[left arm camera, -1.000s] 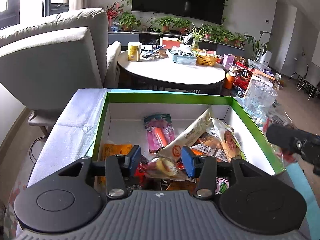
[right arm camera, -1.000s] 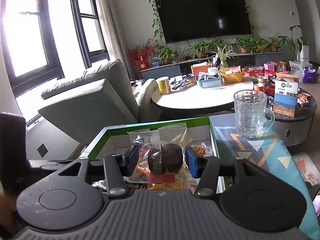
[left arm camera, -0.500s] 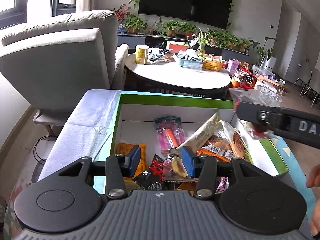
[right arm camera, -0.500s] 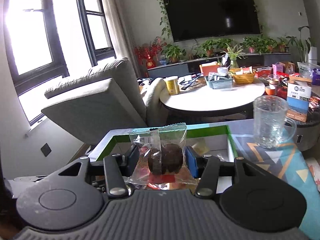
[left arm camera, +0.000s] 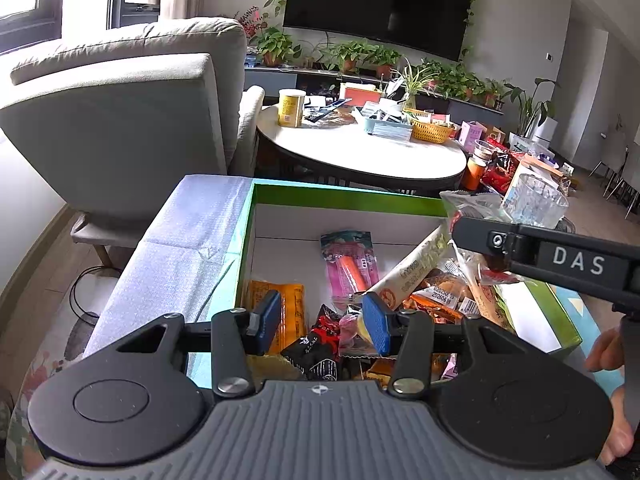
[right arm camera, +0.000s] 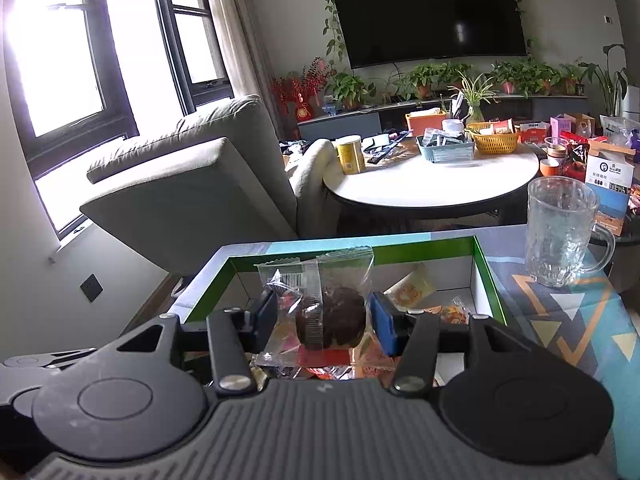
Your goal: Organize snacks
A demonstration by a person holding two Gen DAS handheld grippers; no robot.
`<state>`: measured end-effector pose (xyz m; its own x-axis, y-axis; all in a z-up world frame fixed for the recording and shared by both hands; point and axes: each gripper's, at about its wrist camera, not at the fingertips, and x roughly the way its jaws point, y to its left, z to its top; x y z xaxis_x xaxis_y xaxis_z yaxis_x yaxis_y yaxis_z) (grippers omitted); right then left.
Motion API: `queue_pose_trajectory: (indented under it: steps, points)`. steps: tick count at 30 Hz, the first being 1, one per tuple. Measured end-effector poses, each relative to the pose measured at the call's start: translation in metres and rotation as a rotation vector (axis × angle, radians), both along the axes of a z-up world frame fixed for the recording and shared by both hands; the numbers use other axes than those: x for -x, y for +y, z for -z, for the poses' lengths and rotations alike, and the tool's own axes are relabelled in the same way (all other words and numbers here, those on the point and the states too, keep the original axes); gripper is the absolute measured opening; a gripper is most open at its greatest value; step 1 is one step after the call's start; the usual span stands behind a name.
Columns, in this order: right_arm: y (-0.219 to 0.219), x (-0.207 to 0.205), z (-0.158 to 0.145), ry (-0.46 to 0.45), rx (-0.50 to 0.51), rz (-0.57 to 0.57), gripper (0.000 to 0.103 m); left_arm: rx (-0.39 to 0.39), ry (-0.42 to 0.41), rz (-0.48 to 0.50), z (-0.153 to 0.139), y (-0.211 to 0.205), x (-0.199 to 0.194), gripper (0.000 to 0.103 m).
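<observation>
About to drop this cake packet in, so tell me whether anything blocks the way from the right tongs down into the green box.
Nothing visible blocks it. The right tongs hold the cake packet over the open green box. Other snacks already lie inside, and the glass mug stands outside to the right.

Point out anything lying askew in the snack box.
The long cream packet is propped diagonally over the heap in the green-rimmed box, one end raised toward the far right corner, while the pink packet lies flat.
</observation>
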<state>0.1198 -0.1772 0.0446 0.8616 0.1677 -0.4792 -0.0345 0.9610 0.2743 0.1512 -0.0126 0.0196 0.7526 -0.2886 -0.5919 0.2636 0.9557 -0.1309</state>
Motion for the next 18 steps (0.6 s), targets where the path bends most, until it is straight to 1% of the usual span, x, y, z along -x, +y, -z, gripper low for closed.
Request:
queue_pose_trajectory:
  steps: [6,12,18]
  points:
    - [0.0019,-0.0008,0.0013,0.013,0.0,0.001,0.024,0.005,-0.004,-0.003,-0.0006,0.0024,0.0014,0.043]
    - [0.0001,0.0025,-0.0021,-0.004,-0.003,0.015,0.024,0.003,-0.005,-0.003,-0.0006,0.0023,0.0022,0.043]
    - [-0.0015,0.0071,-0.0017,-0.001,-0.015,0.017,0.024,0.003,-0.007,-0.002,-0.002,0.0018,0.0038,0.043]
